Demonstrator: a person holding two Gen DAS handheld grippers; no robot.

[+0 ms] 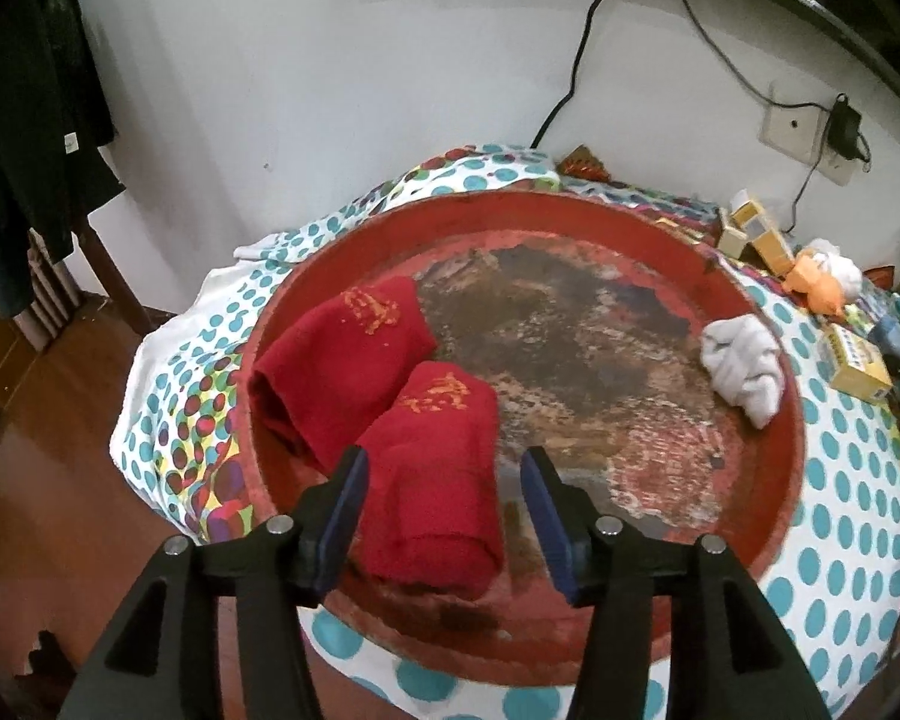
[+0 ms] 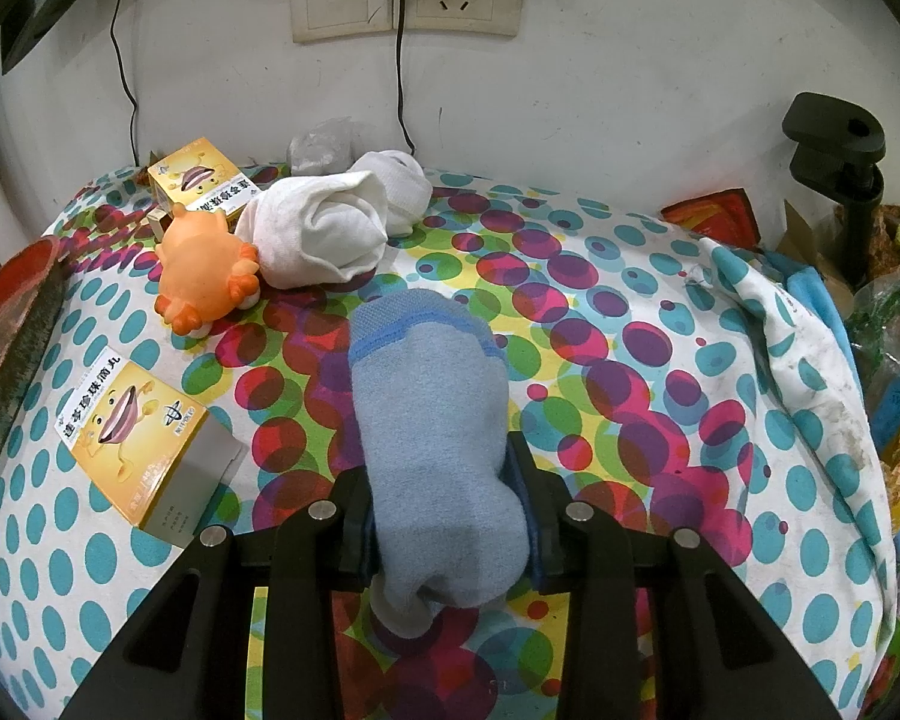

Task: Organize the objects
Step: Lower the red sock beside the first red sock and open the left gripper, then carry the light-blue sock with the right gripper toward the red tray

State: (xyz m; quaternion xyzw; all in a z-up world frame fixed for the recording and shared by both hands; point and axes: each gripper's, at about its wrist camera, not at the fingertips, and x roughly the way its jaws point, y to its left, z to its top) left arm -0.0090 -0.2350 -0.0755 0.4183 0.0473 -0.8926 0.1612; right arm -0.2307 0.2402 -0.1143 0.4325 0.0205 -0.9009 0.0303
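In the left wrist view a round, worn red tray [image 1: 793, 420] sits on the dotted cloth. Two rolled red socks lie in its left half, one farther back [image 1: 342, 354] and one nearer [image 1: 438, 462]. A rolled white sock [image 1: 744, 366] rests against the right rim. My left gripper [image 1: 444, 510] hangs open over the nearer red roll; the roll lies between the fingers and the right pad is clear of it. In the right wrist view my right gripper [image 2: 444, 516] is shut on a rolled light-blue sock [image 2: 432, 414], held just above the cloth.
Behind the blue sock lie two white sock rolls [image 2: 318, 228], an orange rubber toy [image 2: 201, 276] and two yellow boxes [image 2: 132, 432] [image 2: 201, 180]. The tray's edge [image 2: 18, 276] shows at far left. A black clamp stand [image 2: 840, 150] and bags crowd the right. Cables hang on the wall.
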